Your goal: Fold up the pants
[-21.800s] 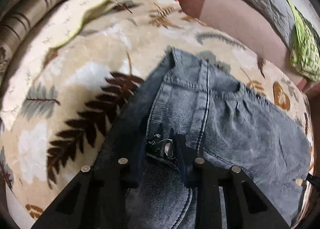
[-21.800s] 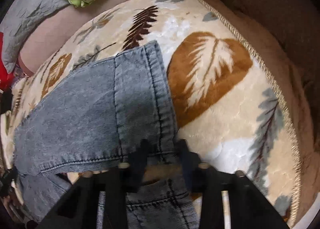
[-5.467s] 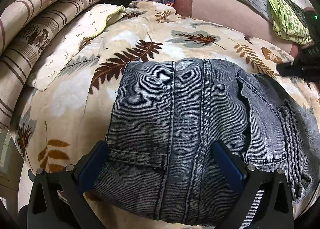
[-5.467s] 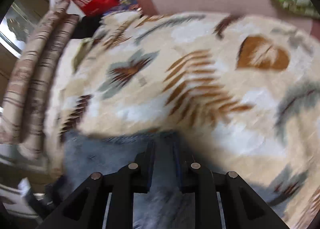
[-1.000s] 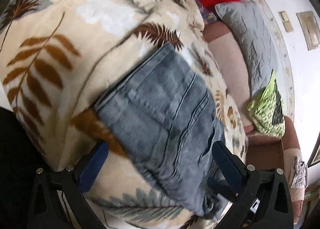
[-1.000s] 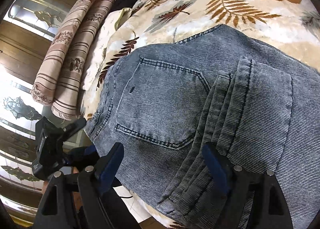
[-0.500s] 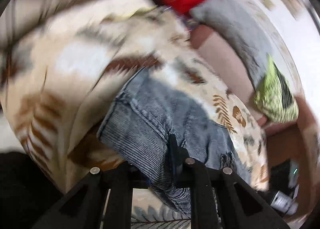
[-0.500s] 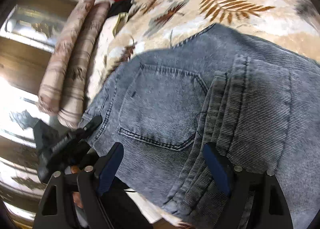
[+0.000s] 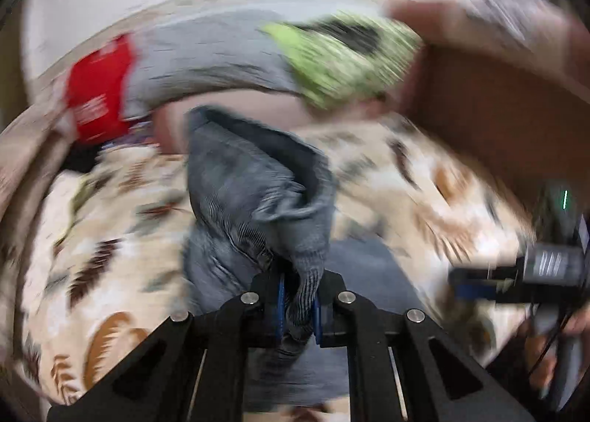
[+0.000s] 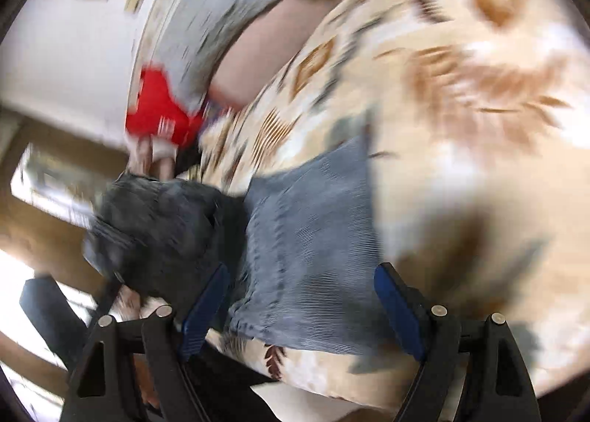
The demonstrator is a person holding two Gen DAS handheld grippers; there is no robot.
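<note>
- Pants point(image 9: 254, 193): grey-blue denim on the leaf-print blanket point(image 9: 110, 237); one bunched end is lifted off the bed, the rest lies flat below it.
- Left gripper point(image 9: 298, 306): your jaws are closing, nearly together, with a thick fold of the denim pinched between the blue pads; the lifted cloth rises straight ahead of them.
- Right gripper point(image 10: 300, 311): your jaws stand wide and hold nothing; the flat part of the pants point(image 10: 313, 237) lies just ahead, between and beyond the pads, its long side running away toward the upper right of that view.
- Relation that matters: the lifted end hangs left of your right jaws, so your left hand alone carries it; likely it goes over the flat part.
- Hard to read: both views are smeared; hems, waistband and fold count cannot be told, and the near edge is cut off by the fingers.
</note>
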